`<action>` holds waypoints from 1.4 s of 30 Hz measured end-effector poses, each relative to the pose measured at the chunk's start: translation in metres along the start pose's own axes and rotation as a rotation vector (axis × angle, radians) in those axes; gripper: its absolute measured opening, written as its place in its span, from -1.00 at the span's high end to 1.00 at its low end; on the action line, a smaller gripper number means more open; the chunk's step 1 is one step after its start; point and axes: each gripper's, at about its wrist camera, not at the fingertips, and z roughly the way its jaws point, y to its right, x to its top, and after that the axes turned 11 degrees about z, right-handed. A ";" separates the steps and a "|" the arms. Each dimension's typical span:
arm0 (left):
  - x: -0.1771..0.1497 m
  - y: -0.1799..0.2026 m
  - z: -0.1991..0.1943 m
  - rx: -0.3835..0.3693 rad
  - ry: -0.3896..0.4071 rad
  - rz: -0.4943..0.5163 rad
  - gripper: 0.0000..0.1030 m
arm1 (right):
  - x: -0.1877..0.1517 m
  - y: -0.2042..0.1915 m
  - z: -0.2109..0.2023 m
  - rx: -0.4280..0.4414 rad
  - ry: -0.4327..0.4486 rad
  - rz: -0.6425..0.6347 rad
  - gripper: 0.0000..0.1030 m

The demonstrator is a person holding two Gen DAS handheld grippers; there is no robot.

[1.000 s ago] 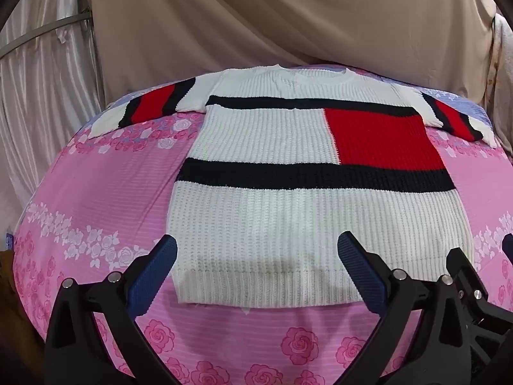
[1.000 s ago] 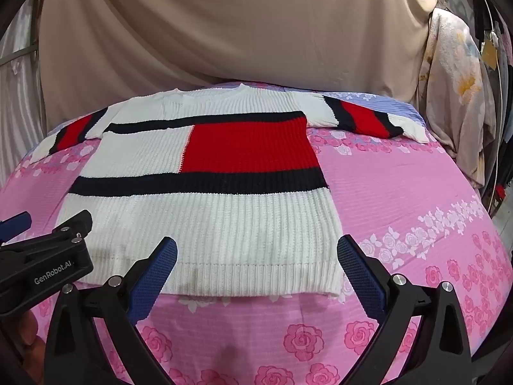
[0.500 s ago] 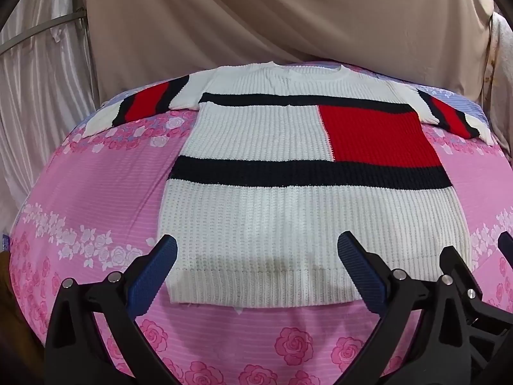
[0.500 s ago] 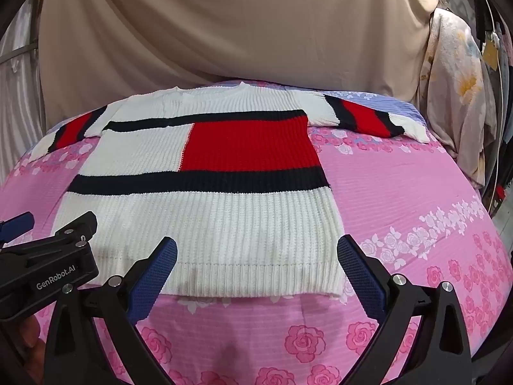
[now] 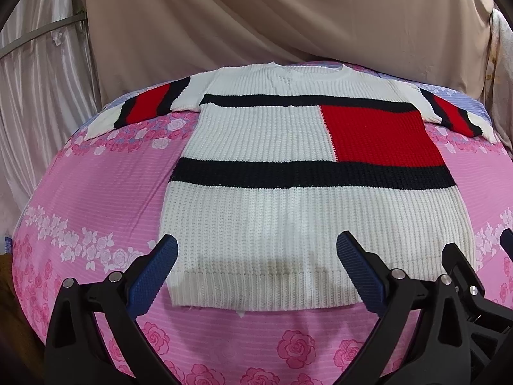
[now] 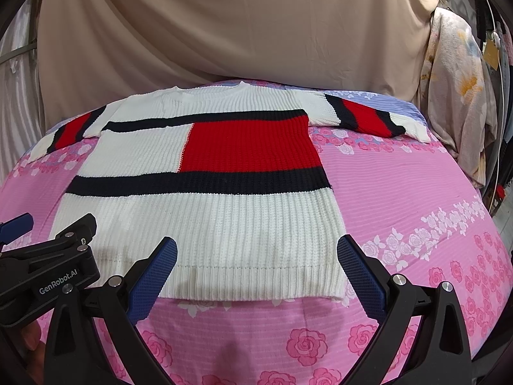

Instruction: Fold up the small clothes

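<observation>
Beige curtain (image 5: pixel 288 16) fills the far backdrop in both views, w/ a pale satin drape (image 5: pixel 41 89) at far left and a floral cloth (image 6: pixel 458 102) hanging at far right.

Pink rose-print bedsheet (image 5: pixel 96 186) covers the whole surface; a blue-striped patch of it shows at the far edge.

Sweater (image 5: pixel 288 166) lies flat & spread out in the middle of the sheet, neck at the far side, ribbed hem at the near side. It's white knit w/ two black bands across the body and a red block on the right half between them. Both sleeves stretch out to far left & far right, each w/ red and black stripes and a white cuff.

Left gripper (image 5: pixel 256 268) hovers at the near edge over the hem's left part, blue-padded fingers (image 5: pixel 154 276) spread wide, holding nothing. Left finger sits by the hem's near-left corner; touching or not, can't tell.

Right gripper (image 6: pixel 256 268) hovers over the hem's right part, fingers (image 6: pixel 360 276) spread wide too, nothing between them. Its right finger is just beside the near-right hem corner.

The two grippers are side by side, close together.
</observation>
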 end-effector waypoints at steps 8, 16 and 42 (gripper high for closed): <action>0.001 0.000 0.000 -0.002 -0.003 -0.002 -0.88 | 0.000 0.000 0.001 0.000 -0.001 0.000 -0.90; 0.002 0.000 0.001 -0.001 -0.003 -0.001 -0.87 | 0.001 -0.001 0.002 0.002 -0.003 0.002 -0.90; 0.018 0.008 0.013 0.008 -0.012 0.006 -0.83 | 0.015 0.003 0.018 0.004 -0.010 0.004 -0.90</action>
